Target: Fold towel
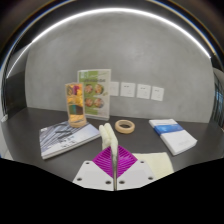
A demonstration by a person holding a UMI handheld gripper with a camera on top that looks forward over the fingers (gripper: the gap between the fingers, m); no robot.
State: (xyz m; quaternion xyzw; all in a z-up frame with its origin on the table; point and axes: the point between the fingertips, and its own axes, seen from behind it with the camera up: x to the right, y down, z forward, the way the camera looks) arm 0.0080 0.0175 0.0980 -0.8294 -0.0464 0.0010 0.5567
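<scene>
Fingers [115,160] sit nearly together at the bottom of my view, purple pads almost meeting with only a thin slit between them, and I see nothing pinched there. Scanning from the left across the dark table [30,125], I find a flat packet [68,138] with printed stripes lying near the fingers, and behind it an upright display stand [93,97] with colourful pictures, something orange at its foot. Just ahead of the fingers a pale upright piece [107,135] rises, though I cannot tell what it is. Beyond it lies a roll of tape [125,126]. Further right a folded towel [175,137], white with a blue edge, rests on the table well apart from the fingers. It already looks like a tidy rectangle, so I judge the folding either finished or not yet begun; I cannot say which.
</scene>
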